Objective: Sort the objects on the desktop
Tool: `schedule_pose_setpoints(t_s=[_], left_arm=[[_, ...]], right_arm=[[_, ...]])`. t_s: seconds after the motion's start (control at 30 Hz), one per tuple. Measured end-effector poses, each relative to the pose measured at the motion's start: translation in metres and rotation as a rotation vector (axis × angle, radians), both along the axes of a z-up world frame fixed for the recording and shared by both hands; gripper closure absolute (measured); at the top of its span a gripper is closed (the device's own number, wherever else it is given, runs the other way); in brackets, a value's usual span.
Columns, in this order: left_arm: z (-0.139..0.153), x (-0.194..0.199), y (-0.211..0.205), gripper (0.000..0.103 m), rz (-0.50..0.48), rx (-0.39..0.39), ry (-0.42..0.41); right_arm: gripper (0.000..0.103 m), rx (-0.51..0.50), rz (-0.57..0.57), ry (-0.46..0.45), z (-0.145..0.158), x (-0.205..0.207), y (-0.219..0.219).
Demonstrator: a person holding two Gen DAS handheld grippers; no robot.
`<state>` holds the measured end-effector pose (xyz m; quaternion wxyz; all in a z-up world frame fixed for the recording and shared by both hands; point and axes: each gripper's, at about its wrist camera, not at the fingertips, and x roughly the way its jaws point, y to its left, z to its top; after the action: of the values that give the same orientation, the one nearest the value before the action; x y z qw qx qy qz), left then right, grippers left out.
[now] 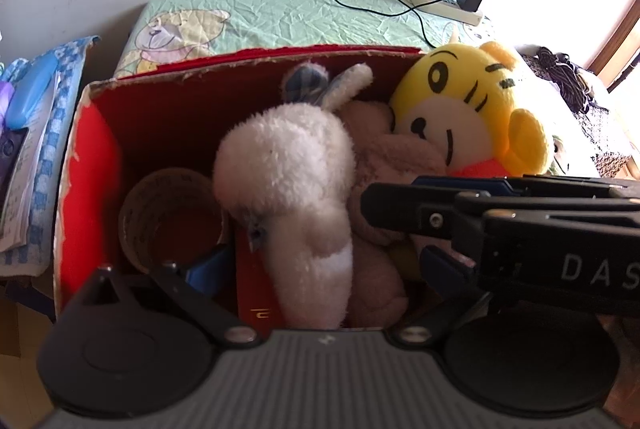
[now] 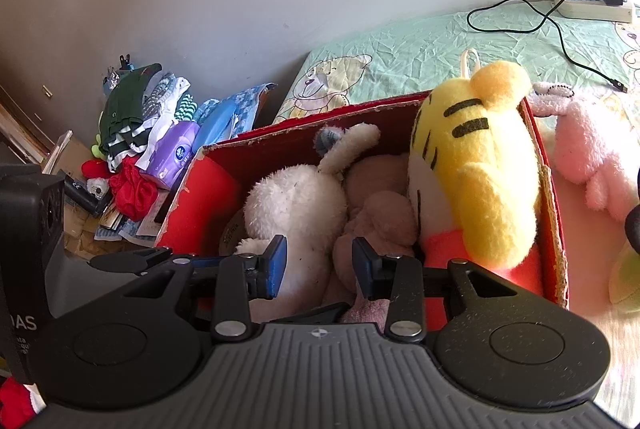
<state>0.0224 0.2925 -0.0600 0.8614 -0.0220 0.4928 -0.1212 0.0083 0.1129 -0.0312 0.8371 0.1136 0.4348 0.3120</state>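
Note:
A red cardboard box [image 1: 256, 63] [image 2: 304, 127] holds a white plush [image 1: 280, 165] [image 2: 292, 201], a beige plush [image 1: 396, 157] [image 2: 380, 213] and a yellow tiger plush [image 1: 460, 101] [image 2: 480, 165] leaning at its right end. A tape roll [image 1: 168, 213] and a red booklet [image 1: 252, 281] lie in the box's left part. My left gripper [image 1: 324, 265] is open wide over the box, its blue pads on either side of the white plush without pressing it. My right gripper [image 2: 320, 265] [image 1: 384, 203] hovers open above the white and beige plushes, holding nothing.
The box rests on a green bear-print sheet [image 1: 280, 17]. A pink plush [image 2: 588, 157] lies to the right of the box. A power strip [image 2: 592, 3] with charger and cable sits at the back right. Clothes and a purple tissue pack [image 2: 172, 157] are piled on the left.

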Motion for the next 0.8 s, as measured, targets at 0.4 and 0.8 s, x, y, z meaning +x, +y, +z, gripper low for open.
schedule_pose_setpoints(t_s=[0.4,0.8], left_arm=[[0.005,-0.013,-0.002,0.003,0.013,0.018,-0.02],[0.003,-0.023,-0.001,0.003,0.03,0.046,-0.018]], right_arm=[[0.064,-0.004,-0.029,-0.003,-0.001,-0.015,-0.007],[0.064,0.012,-0.064,-0.024,-0.002,-0.03,-0.012]])
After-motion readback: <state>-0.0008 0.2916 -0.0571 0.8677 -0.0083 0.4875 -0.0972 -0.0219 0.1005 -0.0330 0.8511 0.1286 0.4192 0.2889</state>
